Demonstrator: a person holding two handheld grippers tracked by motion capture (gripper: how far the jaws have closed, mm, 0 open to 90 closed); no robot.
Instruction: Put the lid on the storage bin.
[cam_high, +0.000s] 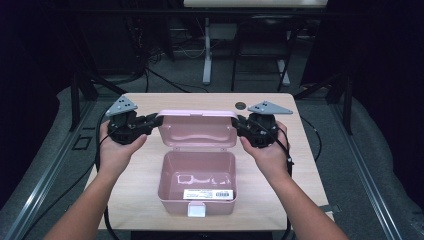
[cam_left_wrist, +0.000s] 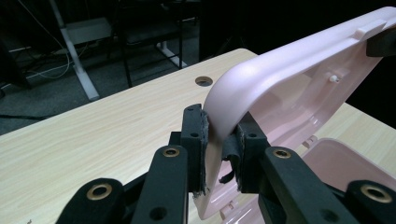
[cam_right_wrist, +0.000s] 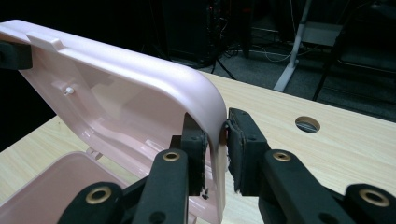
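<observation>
A pink plastic box stands open in the middle of the wooden table, with a barcode label on its front wall. Its hinged lid is raised upright behind it. My left gripper is shut on the lid's left corner. My right gripper is shut on the lid's right corner. In each gripper view the lid's curved rim sits pinched between the two black jaws. The box interior looks empty.
The table has a round cable hole near its far edge behind the lid. Beyond it stand desk legs and cables on the floor. Metal rails run along both sides of the table.
</observation>
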